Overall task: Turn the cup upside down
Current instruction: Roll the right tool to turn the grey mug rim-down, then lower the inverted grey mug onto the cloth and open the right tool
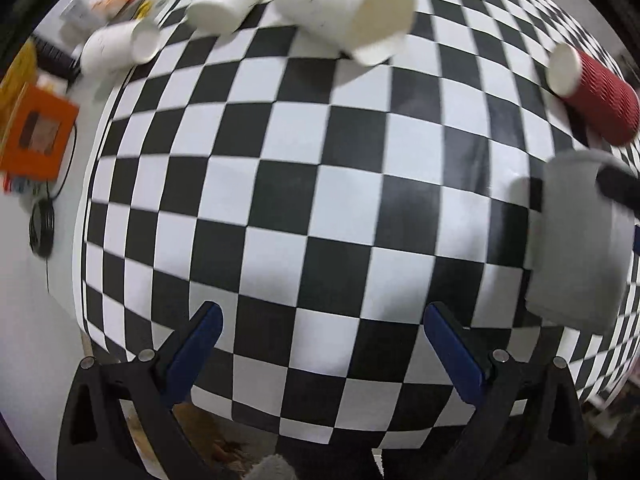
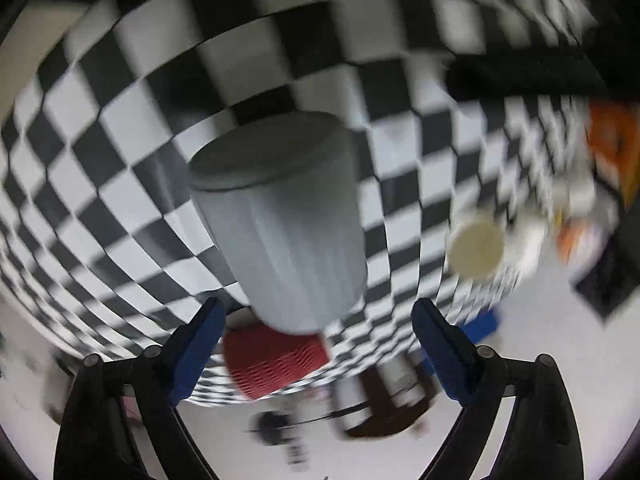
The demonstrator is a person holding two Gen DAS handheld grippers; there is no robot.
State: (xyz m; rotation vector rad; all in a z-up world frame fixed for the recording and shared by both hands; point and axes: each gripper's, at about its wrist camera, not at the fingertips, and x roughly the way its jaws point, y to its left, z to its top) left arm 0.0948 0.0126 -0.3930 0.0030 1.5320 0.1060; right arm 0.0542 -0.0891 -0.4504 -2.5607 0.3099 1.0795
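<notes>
Fingers [image 2: 440,344] wide apart around grey cup [image 2: 288,224] (contact unclear)

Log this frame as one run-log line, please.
grey cup: upside down on checkered cloth | right gripper: open, cup ahead of fingers | left gripper: open, empty | red cup: on side

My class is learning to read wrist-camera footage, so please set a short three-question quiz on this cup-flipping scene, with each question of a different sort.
1. True or false: the left gripper is shut on a white cup.
2. The ribbed cup lying on its side on the checkered cloth is: A red, B blue, C green.
3. Fill in: the nearest cup in front of the right gripper is coloured ____.

Key: 1 false, it is open and empty. 2 A. 3 grey.
</notes>
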